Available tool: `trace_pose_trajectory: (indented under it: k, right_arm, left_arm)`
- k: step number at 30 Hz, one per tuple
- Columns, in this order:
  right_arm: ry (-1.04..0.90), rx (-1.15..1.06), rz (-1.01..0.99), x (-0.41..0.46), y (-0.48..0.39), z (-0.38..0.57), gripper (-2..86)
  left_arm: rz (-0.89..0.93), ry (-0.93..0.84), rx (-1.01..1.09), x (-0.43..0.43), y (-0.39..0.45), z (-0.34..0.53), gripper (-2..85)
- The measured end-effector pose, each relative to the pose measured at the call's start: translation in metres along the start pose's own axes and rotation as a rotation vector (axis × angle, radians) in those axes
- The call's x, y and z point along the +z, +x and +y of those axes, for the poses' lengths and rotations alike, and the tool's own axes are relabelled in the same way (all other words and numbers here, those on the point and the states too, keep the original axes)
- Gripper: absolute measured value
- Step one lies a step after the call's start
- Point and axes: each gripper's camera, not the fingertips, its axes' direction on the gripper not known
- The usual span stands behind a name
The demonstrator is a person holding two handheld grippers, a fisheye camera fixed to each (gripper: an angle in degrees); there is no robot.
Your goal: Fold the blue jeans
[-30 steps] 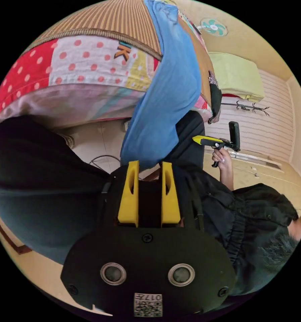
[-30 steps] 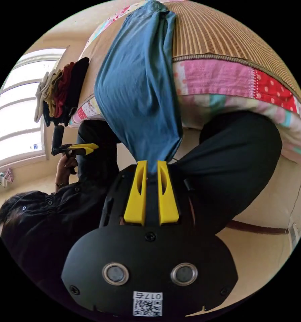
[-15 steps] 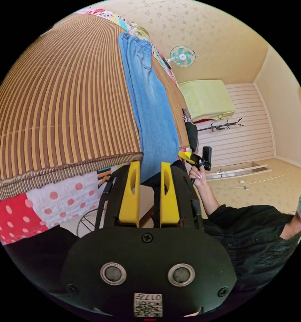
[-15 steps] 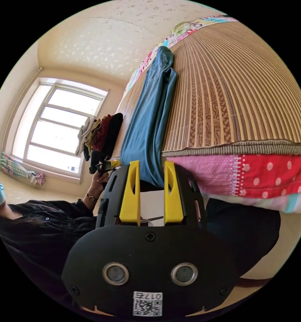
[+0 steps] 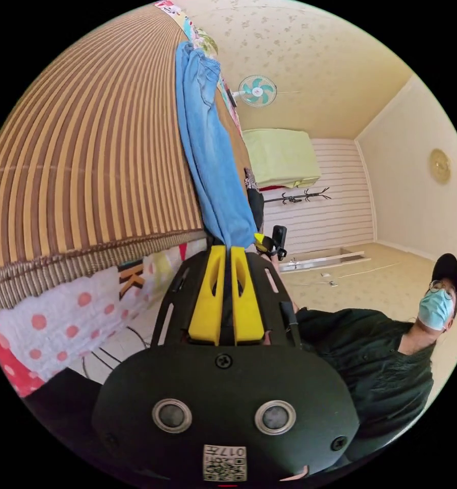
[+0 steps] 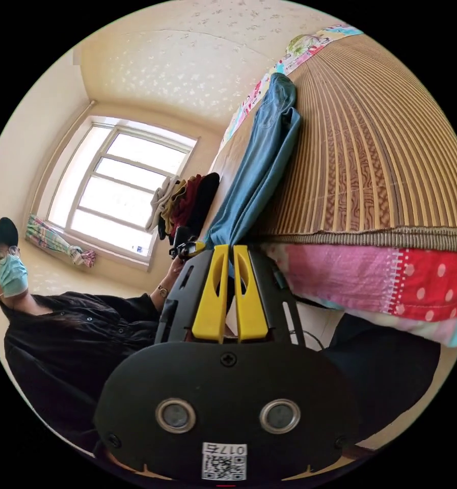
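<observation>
Stretching lengthwise down the bed (image 5: 85, 153), the blue jeans (image 5: 208, 153) are laid as one long narrow strip on the striped mat (image 6: 391, 153), waistband end far off toward the bed's far edge and the leg ends right at the near edge, where the mat stops and the polka-dot quilt (image 6: 417, 290) hangs down.

Both leg-end corners look pinched. The left gripper (image 5: 227, 254) is seen with its yellow fingers (image 5: 208, 295) pressed nearly together on the hem, and the right gripper (image 6: 227, 254) is closed the same way on its own corner, fingers (image 6: 251, 295) almost touching with denim between them.

So the long axis of the jeans runs straight away from both grippers, and neither one is really nearer: both are parked side by side at the near edge. Judging from that, the next fold probably has to be carried along that axis, hems taken up toward the waistband. A stack of clothes (image 6: 182, 204) sits at the bed's side edge, well apart from the fold path.
</observation>
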Motion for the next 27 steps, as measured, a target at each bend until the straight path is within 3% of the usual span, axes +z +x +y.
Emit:
trace_pose_trajectory:
  k: [6,10,15,20,24,27]
  right_arm:
    - [0.168,-0.378,-0.275,-0.096,-0.172,-0.013,1.7]
    - [0.197,-0.677,-0.333,-0.142,-0.323,-0.049,1.6]
    - [0.302,-0.972,-0.342,-0.195,-0.505,-0.103,1.6]
    - [0.351,-0.919,-0.1,-0.2,-0.549,-0.185,1.5]
    - [0.272,-0.759,0.179,-0.16,-0.502,-0.295,1.4]
    - [0.267,-0.604,0.207,-0.131,-0.45,-0.367,1.3]
  left_arm:
    - [0.291,0.183,0.384,-0.086,0.16,0.035,-0.5]
    - [0.334,0.238,0.786,-0.136,0.34,0.035,-0.5]
    - [0.374,0.358,1.008,-0.185,0.491,0.012,-0.4]
    - [0.133,0.458,0.923,-0.201,0.538,-0.053,-0.5]
    - [0.056,0.478,0.727,-0.199,0.492,-0.143,-0.5]
    - [-0.022,0.46,0.568,-0.197,0.44,-0.213,-0.5]
